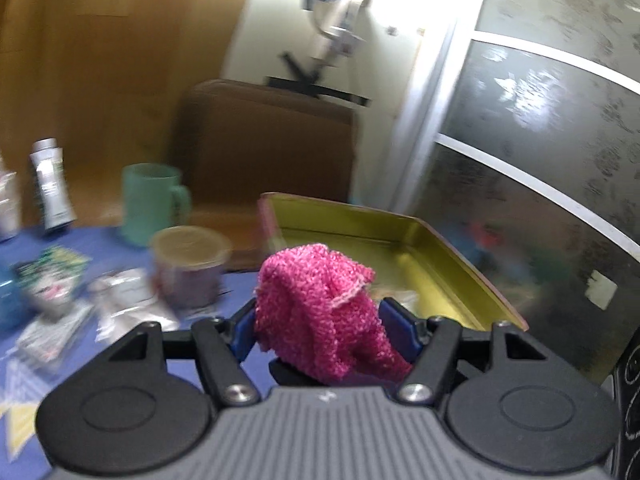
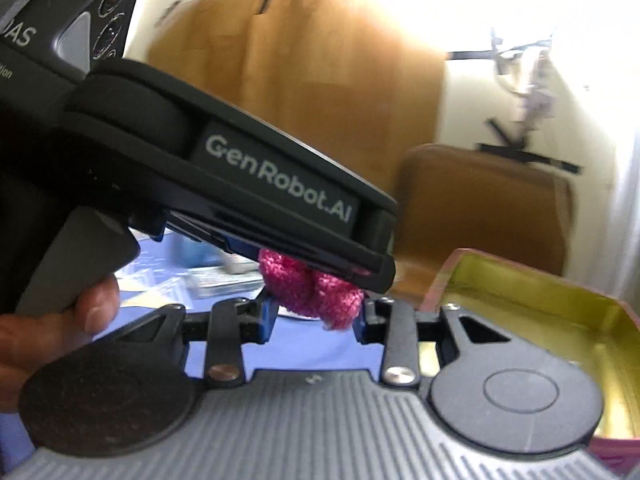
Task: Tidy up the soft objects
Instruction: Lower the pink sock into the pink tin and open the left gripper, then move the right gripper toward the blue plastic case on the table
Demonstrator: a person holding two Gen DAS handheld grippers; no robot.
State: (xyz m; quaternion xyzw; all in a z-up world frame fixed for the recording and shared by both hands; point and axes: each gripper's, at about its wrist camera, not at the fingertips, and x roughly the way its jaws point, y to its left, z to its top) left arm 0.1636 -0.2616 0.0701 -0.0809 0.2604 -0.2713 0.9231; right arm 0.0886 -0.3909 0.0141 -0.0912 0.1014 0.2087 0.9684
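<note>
Already pinched between the blue pads of the left gripper (image 1: 330,330): a pink knitted cloth (image 1: 320,312), bunched upward, lifted off the blue tablecloth (image 1: 120,240). Seen from the right wrist, dangling below the left gripper's body, with its lower end (image 2: 320,296) sitting between the fingers of the right gripper (image 2: 316,320); whether those pads truly press the fabric cannot be told. Just ahead and to the right of both grippers: an open gold tin (image 1: 400,248), empty side facing up. Probably a short carry forward-right, left hand nearer the cloth's bulk.
</note>
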